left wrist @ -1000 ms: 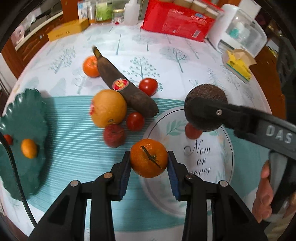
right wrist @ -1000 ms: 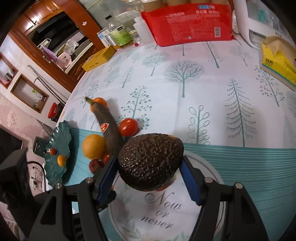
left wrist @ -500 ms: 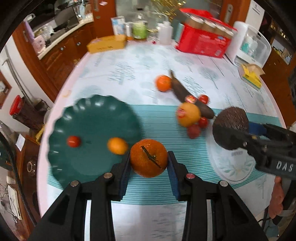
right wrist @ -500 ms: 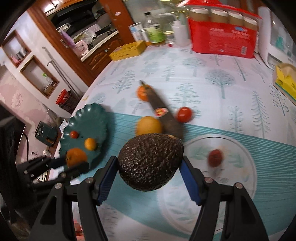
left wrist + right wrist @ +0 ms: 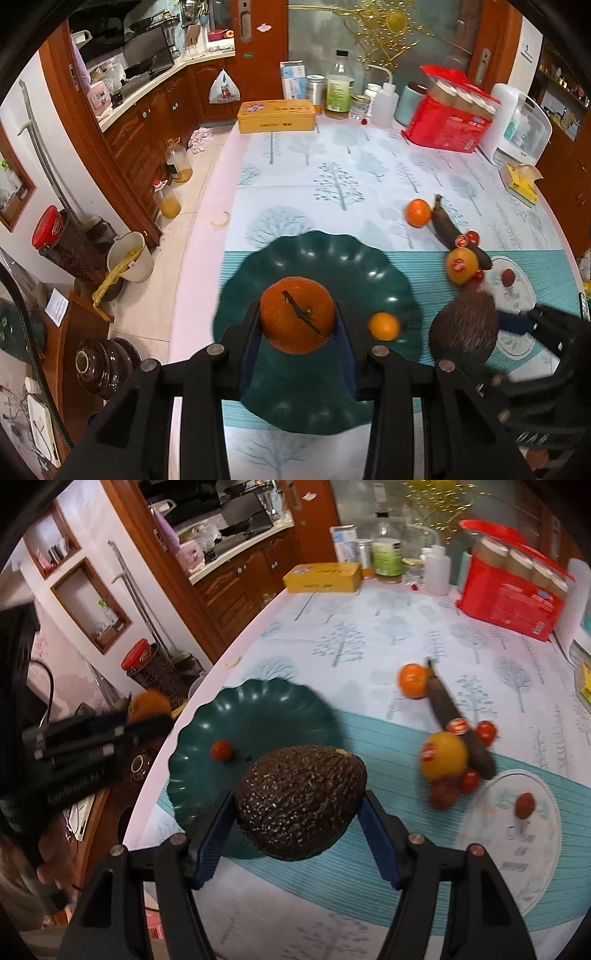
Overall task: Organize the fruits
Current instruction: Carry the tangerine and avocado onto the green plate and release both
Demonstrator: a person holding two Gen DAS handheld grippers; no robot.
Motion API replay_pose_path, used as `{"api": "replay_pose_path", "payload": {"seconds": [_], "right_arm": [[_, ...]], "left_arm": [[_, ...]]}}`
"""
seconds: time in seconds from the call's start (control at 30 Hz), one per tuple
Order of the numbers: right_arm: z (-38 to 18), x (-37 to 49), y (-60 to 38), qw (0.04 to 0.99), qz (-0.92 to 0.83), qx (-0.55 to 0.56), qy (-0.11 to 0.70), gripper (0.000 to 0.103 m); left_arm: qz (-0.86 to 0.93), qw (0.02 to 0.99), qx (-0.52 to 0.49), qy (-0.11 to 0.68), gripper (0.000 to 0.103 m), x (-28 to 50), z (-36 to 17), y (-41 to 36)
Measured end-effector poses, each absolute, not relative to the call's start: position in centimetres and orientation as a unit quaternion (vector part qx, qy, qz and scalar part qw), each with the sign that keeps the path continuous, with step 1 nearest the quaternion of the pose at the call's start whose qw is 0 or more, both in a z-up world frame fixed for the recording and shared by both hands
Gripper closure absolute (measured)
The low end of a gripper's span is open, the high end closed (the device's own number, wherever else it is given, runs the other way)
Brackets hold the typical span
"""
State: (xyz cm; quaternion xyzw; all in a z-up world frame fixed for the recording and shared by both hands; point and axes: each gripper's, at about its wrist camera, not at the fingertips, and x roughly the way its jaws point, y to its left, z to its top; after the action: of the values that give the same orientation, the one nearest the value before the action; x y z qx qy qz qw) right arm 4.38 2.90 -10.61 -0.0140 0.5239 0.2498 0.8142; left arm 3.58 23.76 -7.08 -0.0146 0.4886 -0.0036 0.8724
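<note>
My left gripper (image 5: 297, 326) is clamped on a tangerine (image 5: 297, 314) above the near part of the green plate (image 5: 332, 266), and my right gripper (image 5: 297, 819) is closed around the avocado (image 5: 301, 803), held over that plate's near right rim. On the green plate I see a small orange (image 5: 384, 326) and a cherry tomato (image 5: 221, 750). To the right of the plate on the bench (image 5: 314, 173) lie another tangerine (image 5: 418, 212), a dark banana (image 5: 458, 727), a stickered yellow orange (image 5: 443, 755), more cherry tomatoes (image 5: 485, 731) and the white plate (image 5: 535, 845).
</note>
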Motion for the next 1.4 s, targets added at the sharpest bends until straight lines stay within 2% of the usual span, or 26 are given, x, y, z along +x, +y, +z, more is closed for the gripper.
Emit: {"api": "replay_pose_path", "payload": {"seconds": [0.4, 0.67, 1.23, 1.33, 1.4], "right_arm": [[-16.6, 4.3, 10.2, 0.759, 0.256, -0.061, 0.595, 0.035], [-18.5, 4.8, 12.0, 0.740, 0.263, -0.081, 0.614, 0.034], [-18.2, 4.7, 11.1, 0.745, 0.275, -0.065, 0.605, 0.034], [-17.3, 4.6, 10.9, 0.757, 0.277, -0.060, 0.589, 0.033], [-16.8, 4.5, 10.9, 0.763, 0.277, -0.060, 0.581, 0.033]], "left_arm": [[-0.041, 0.845, -0.013, 0.533, 0.067, 7.2, -12.1, 27.0], [-0.054, 0.831, -0.026, 0.553, 0.067, 10.4, -15.4, 27.1], [-0.077, 0.808, -0.013, 0.583, 0.066, 12.7, -18.9, 24.5], [-0.077, 0.808, -0.011, 0.584, 0.060, 12.4, -18.8, 24.4], [-0.074, 0.812, -0.008, 0.579, 0.048, 12.1, -18.5, 24.3]]}}
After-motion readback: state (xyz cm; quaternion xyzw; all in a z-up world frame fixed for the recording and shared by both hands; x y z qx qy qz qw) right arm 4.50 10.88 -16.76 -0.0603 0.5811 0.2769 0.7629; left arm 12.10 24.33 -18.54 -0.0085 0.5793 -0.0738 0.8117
